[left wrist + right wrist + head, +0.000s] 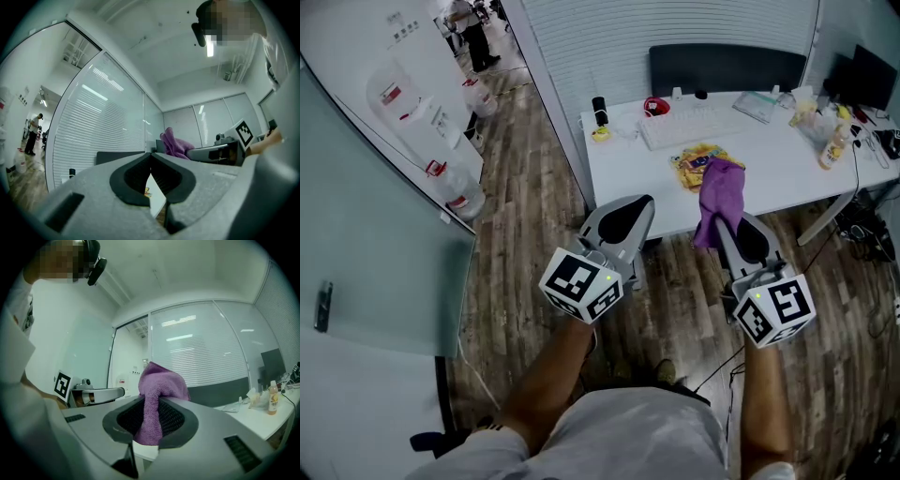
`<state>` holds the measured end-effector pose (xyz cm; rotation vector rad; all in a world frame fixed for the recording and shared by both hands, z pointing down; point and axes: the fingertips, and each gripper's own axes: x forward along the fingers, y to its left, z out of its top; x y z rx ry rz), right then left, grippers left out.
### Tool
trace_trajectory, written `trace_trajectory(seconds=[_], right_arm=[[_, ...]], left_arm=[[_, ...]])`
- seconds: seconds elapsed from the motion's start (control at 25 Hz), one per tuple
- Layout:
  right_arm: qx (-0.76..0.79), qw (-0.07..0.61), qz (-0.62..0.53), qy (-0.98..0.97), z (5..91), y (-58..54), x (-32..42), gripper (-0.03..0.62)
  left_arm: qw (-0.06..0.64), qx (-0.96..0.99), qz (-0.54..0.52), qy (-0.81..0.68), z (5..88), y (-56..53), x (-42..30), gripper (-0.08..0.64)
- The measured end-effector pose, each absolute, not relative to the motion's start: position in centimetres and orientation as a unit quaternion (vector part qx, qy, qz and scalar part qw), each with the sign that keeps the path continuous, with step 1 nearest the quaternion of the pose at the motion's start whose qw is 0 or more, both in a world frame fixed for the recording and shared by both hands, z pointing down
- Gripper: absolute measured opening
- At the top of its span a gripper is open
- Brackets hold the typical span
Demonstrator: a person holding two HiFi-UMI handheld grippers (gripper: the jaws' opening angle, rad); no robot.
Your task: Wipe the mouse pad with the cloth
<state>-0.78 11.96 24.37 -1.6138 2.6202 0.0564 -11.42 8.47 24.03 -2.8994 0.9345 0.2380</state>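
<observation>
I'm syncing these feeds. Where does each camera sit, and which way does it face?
Head view: on the person's head, looking steeply down at the desk; shows both forearms, the left hand-held gripper and the right hand-held gripper holding the cloth.
Left gripper view: on the left hand-held gripper, facing along its shut, empty jaws toward the blinds.
Right gripper view: on the right hand-held gripper, facing along jaws shut on the cloth, toward the blinds.
Shared: each gripper view shows the other hand-held gripper; all show the cloth.
</observation>
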Motion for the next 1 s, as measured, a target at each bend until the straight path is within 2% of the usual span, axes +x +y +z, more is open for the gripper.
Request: trace_trajectory(seconds=[1.0], right_arm=[[-0.516,0.043,0.02,0.855,24.7,10.1,9.3,0.069]], left_arm=[[0.05,-0.937,0.045,0.343,25.1,6.5,-4.5,0.015]])
